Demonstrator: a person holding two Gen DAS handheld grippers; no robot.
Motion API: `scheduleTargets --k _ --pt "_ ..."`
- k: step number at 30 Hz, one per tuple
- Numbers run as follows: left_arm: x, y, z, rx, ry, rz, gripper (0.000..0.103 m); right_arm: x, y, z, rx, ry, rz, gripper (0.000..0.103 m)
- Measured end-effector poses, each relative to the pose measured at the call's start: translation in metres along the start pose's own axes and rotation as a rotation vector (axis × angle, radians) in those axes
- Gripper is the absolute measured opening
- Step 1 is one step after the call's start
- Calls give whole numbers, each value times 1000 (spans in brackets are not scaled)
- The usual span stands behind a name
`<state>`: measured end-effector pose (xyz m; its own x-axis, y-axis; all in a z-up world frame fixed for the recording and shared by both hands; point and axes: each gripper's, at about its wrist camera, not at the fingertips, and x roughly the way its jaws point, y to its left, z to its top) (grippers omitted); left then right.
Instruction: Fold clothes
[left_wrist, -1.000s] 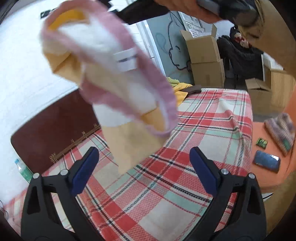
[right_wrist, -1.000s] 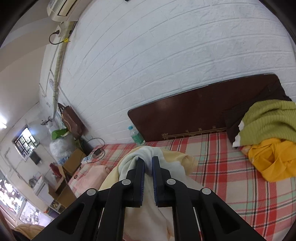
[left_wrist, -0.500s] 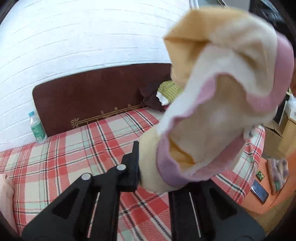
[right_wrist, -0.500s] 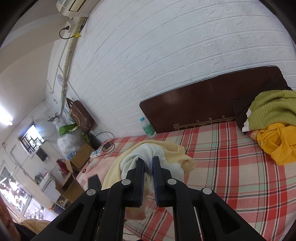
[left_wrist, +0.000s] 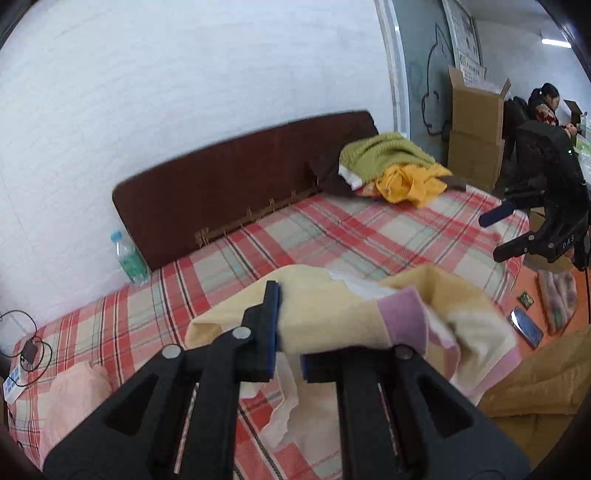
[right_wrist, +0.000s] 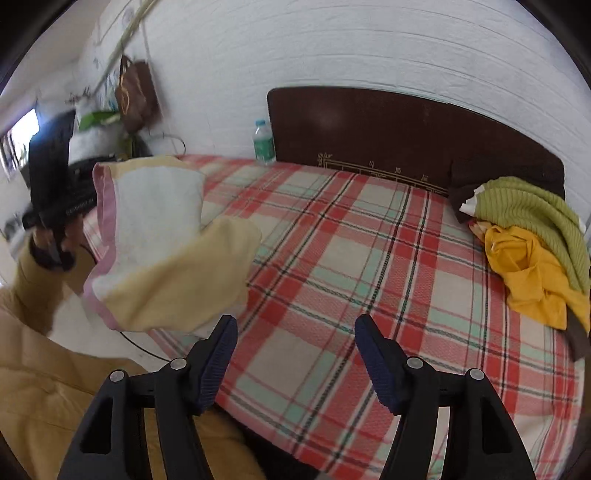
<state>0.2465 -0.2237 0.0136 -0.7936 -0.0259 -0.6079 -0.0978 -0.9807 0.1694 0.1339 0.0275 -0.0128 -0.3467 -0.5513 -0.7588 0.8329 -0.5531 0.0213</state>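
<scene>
Currently L gripper (left_wrist: 286, 328) is clamping the garment (left_wrist: 332, 325): jaws nearly closed on a bunched yellow fold, pink-trimmed cuff and white lining spilling over the R finger. Garment is hanging in air above the near edge of the bed (left_wrist: 332, 236), not lying flat. In R wrist view the same garment (right_wrist: 162, 251) is dangling off the L gripper (right_wrist: 55, 210), over the bed's near-left corner, white lining facing cam, pink hem running down the left side.

R gripper (right_wrist: 295, 354) is sitting wide open, jaws well apart, nothing between them, blue pads showing; garment's lower edge is just beside its left finger, can't tell if touching. In L wrist view the R gripper (left_wrist: 517, 229) is hovering off the bed's right edge, jaws spread.

Clothes pile (right_wrist: 528, 236) (green knit on top, yellow item under it) is lying at the far-right corner of the bed against the headboard (right_wrist: 388, 129). Bottle (right_wrist: 263, 142) is standing at the headboard's left end, by the wall. Pink cloth (left_wrist: 74, 395) is lying at the bed's left edge. Phone (left_wrist: 526, 326) is lying on an orange surface off the right side.
</scene>
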Motion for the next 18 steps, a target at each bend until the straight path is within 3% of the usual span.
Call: scheduleTargets --k 2,5,9,16,17,18 --pt "27 -5 -18 7 88 23 11 21 16 -2 -125 14 -15 68" --pt "51 -3 -37 -21 169 31 11 55 45 -7 -310 40 43 68" --pt "42 13 -34 -67 170 38 11 97 94 -18 -566 94 136 68" --pt "28 22 -33 -82 174 68 11 138 172 -41 -979 49 233 65" --pt "28 23 -35 -89 175 70 11 147 177 -43 -996 88 256 61" --pt "27 24 -37 -95 177 72 11 152 178 -42 -991 118 273 29"
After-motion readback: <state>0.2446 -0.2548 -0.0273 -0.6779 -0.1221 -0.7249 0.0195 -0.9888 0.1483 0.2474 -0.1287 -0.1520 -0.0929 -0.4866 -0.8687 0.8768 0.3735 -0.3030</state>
